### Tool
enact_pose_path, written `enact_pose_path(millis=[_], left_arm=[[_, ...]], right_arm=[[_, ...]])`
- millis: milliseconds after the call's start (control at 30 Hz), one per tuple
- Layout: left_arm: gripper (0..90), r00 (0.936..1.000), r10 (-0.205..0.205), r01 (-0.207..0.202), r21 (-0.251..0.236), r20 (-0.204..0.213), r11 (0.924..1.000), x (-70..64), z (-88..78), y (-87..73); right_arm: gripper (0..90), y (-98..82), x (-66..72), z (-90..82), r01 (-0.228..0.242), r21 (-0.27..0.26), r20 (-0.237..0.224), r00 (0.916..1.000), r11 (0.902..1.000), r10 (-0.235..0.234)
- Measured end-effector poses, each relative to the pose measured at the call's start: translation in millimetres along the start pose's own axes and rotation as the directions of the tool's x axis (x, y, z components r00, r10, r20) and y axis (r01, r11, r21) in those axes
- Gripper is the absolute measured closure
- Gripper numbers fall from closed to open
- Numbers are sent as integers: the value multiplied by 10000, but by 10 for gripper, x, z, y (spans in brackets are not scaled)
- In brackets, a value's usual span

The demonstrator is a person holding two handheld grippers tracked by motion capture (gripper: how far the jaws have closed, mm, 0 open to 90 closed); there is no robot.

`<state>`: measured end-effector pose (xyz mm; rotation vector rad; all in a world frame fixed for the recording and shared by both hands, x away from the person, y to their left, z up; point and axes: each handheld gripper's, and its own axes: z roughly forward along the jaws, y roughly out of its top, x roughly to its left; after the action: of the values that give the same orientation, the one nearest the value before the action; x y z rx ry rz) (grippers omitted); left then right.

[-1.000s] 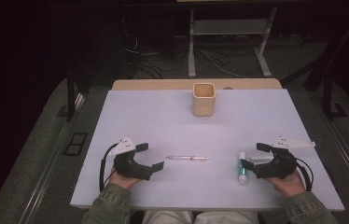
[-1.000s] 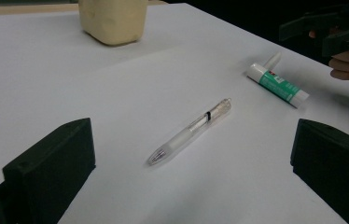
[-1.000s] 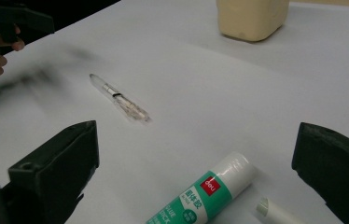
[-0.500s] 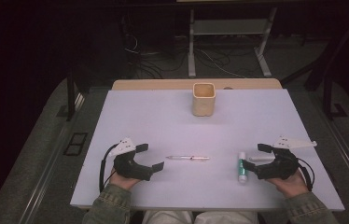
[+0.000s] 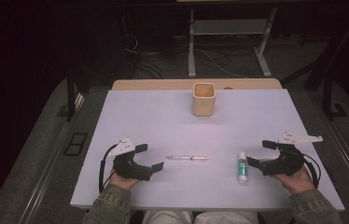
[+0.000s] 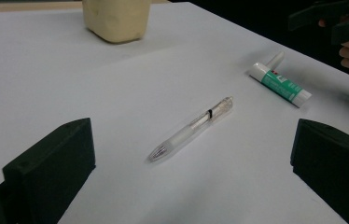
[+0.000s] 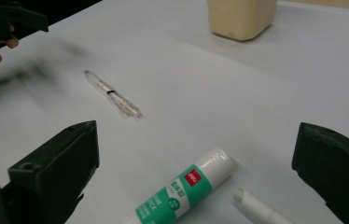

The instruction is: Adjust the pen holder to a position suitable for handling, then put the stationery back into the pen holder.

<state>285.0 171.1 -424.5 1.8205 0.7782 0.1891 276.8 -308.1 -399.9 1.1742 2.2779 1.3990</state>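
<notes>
Grippers both idle on the white table (image 5: 163, 121), near edge, one per hand. Left gripper (image 5: 153, 157) sits at the left w/ jaws spread wide, nothing between them. Right gripper (image 5: 260, 153) at the right, jaws also wide apart, nothing clamped.

Pen (image 5: 187, 158): clear barrel, lies flat btwn the two grippers, roughly parallel to the near edge. It's just right of the left gripper's tips, not touching. In left gripper view the pen (image 6: 191, 129) lies ahead of the jaws, centred in the gap, tip end toward the camera.

Glue stick (image 5: 242, 166): white tube w/ green label, lies flat, long axis running near-to-far, just left of the right gripper, close to the lower jaw tip; contact can't be confirmed from the high view. In right gripper view the glue stick (image 7: 186, 190) lies low btwn the jaws, w/ a separate white piece (image 7: 256, 207) just beside it on the table, looks like its cap, not sure.

Cup (image 5: 203, 98): beige, square-ish, upright, open top, at the far middle of the table, well apart from pen, glue stick and both grippers. Inside not readable.

Person's sleeves come in at the bottom edge.
</notes>
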Motion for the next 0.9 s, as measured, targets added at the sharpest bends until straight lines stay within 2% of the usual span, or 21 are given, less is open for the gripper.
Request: enact_pose_path(millis=[133, 467, 900], left_arm=[[0, 10000, -36, 36, 11, -8, 10000, 0, 7, -2], [0, 10000, -53, 53, 5, -2, 10000, 2, 7, -5], [0, 10000, -70, 70, 17, 20, 10000, 15, 11, -7]], right_arm=[[4, 50, -86, -65, -151, 137, 9, 9999, 9998, 150], [3, 114, -184, -97, -48, 526, 22, 10000, 9986, 47], [4, 238, -315, -84, 544, 1488, -76, 9985, 9874, -538]])
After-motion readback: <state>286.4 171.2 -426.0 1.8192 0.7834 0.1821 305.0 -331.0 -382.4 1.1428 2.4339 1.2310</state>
